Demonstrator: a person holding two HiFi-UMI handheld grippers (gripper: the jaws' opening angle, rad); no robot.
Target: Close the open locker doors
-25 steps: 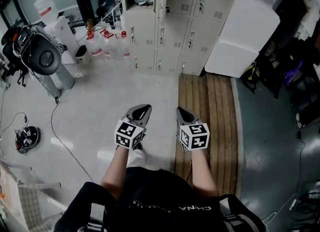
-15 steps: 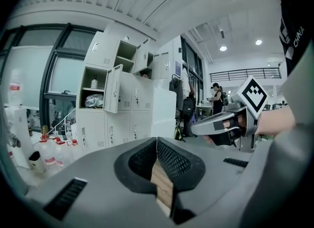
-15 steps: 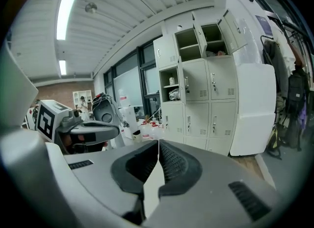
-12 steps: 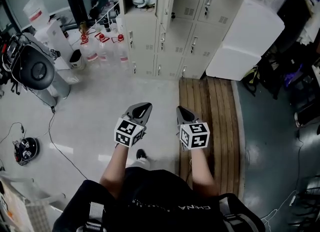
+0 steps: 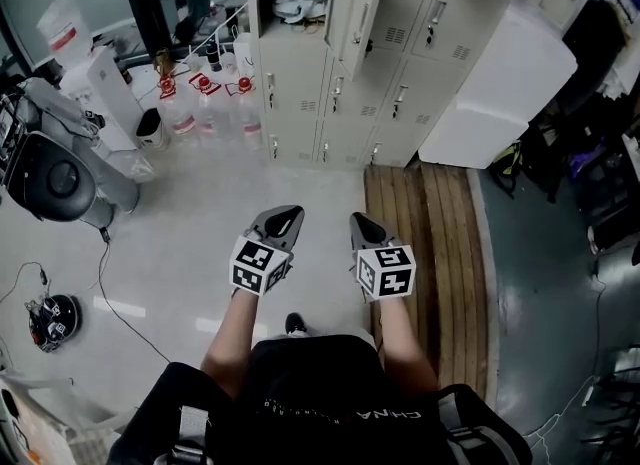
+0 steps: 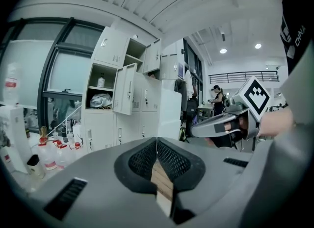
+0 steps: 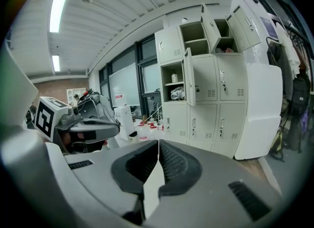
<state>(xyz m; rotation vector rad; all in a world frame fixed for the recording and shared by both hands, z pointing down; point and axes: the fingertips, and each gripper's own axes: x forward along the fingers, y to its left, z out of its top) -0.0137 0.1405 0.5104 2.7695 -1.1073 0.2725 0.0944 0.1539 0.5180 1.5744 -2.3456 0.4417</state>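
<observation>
The left tongs and the right tongs are both closed on nothing, side by side and well apart from the beige metal locker bank at the far side. Its open middle door stands ajar. The head view cuts off the top row; two open upper doors show only in the right gripper view.

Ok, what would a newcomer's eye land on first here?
The lockers at the top of the head view, with a door swung open. Next, the left tool and right tool, both shut and empty, held side by side mid-frame and pointing toward them. A big white box stands just right of the lockers.
</observation>
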